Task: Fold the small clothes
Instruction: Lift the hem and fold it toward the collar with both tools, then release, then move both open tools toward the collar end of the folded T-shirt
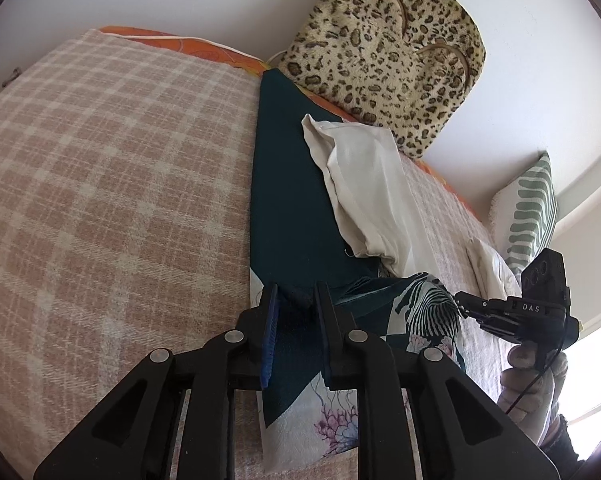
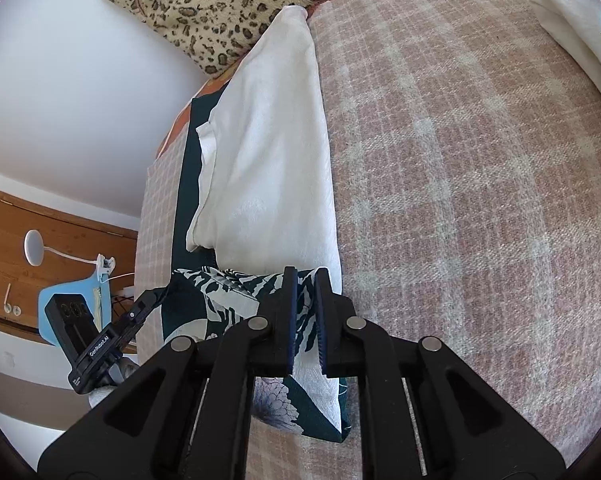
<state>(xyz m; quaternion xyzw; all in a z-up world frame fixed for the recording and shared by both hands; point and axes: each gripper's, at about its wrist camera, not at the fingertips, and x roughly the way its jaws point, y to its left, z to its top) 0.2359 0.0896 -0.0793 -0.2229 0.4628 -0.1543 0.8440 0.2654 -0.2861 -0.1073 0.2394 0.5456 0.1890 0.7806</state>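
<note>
A dark teal printed garment [image 1: 296, 208] with white zebra and flower patches lies stretched across the plaid bed cover [image 1: 112, 184]. My left gripper [image 1: 296, 300] is shut on one near corner of it. My right gripper [image 2: 305, 280] is shut on the other near corner [image 2: 300, 304]; it also shows in the left wrist view [image 1: 466, 308]. My left gripper also shows in the right wrist view [image 2: 156, 296]. A white garment [image 2: 272, 136] lies on top of the teal one [image 2: 184, 184], further from me.
A leopard-print cushion [image 1: 392, 52] leans on the wall at the bed's far end. A green striped pillow [image 1: 528, 208] and another white cloth [image 2: 580, 36] lie at the side. A wooden desk with a blue chair [image 2: 64, 292] stands beside the bed.
</note>
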